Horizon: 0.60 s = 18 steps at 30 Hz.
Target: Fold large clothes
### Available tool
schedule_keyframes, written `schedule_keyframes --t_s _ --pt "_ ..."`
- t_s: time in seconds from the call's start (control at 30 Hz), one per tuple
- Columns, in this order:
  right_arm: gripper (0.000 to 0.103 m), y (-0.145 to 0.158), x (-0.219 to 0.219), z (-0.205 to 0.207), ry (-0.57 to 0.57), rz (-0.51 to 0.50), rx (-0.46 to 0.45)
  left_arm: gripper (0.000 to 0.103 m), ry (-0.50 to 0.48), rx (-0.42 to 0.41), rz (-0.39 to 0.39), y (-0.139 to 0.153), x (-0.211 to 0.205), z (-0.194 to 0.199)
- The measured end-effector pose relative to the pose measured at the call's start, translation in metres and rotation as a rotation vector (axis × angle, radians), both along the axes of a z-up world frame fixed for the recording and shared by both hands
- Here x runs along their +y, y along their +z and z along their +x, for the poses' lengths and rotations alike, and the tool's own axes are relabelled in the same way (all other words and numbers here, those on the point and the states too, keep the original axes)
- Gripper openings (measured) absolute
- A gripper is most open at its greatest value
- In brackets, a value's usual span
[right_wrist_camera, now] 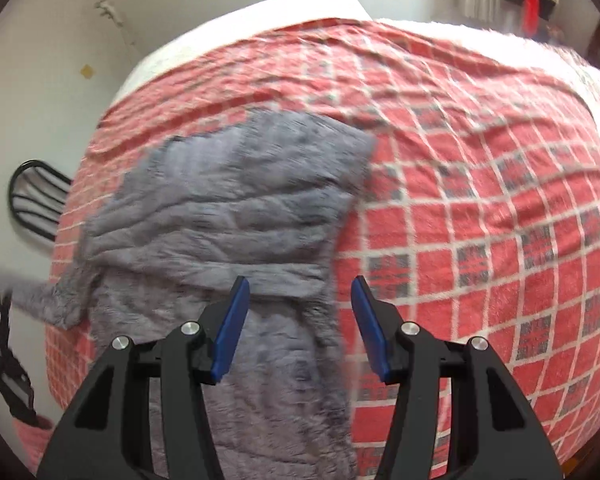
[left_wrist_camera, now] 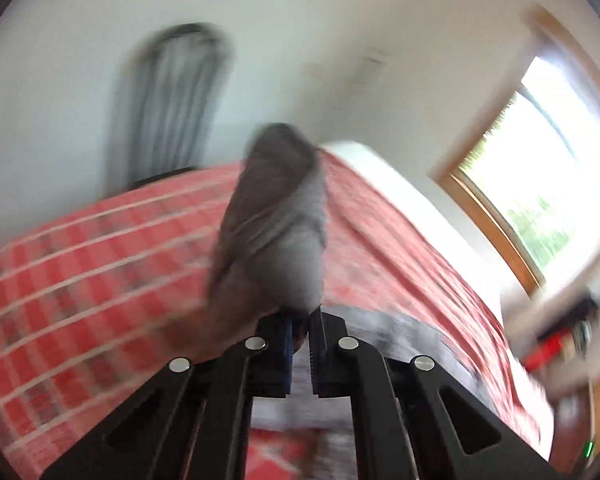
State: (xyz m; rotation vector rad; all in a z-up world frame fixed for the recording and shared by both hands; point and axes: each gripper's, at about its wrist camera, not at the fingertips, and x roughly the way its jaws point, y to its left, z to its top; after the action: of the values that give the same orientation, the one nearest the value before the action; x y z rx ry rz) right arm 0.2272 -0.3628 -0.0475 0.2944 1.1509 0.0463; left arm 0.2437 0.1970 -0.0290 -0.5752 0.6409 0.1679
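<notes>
While one grey garment (right_wrist_camera: 236, 208) lies on one checked bed (right_wrist_camera: 480, 184), left tongs (left_wrist_camera: 300, 322) pinching its fabric, right tongs (right_wrist_camera: 300, 328) agape, empty.

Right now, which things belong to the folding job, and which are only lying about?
For the job:
- grey fleece garment
- left gripper, shut on the garment
- right gripper, open

Lying about:
- red checked bedcover
- black chair
- window

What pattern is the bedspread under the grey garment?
Red with a white grid, on the bedspread; clearest in the right wrist view.
</notes>
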Motion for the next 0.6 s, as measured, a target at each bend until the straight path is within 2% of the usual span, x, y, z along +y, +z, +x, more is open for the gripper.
schedule_keyframes --t_s 0.13,0.23,0.3,0.43,0.6 --pt "0.053 0.012 0.011 -0.001 0.024 0.007 -0.006 0.006 -0.22 -0.023 0.02 0.01 -0.082 0.032" --pt "0.053 0.014 0.015 -0.003 0.039 0.014 -0.01 0.006 -0.362 -0.011 0.048 0.003 -0.144 0.054" --pt "0.053 0.014 0.014 -0.004 0.037 0.012 -0.014 0.006 -0.452 0.024 0.046 -0.011 -0.183 0.073" --pt "0.053 0.009 0.009 -0.007 0.028 0.015 -0.008 0.006 -0.561 0.079 0.098 -0.042 -0.238 0.083" --pt "0.053 -0.007 0.007 -0.003 0.027 0.028 0.021 0.008 -0.723 0.236 0.125 -0.101 -0.286 0.1"
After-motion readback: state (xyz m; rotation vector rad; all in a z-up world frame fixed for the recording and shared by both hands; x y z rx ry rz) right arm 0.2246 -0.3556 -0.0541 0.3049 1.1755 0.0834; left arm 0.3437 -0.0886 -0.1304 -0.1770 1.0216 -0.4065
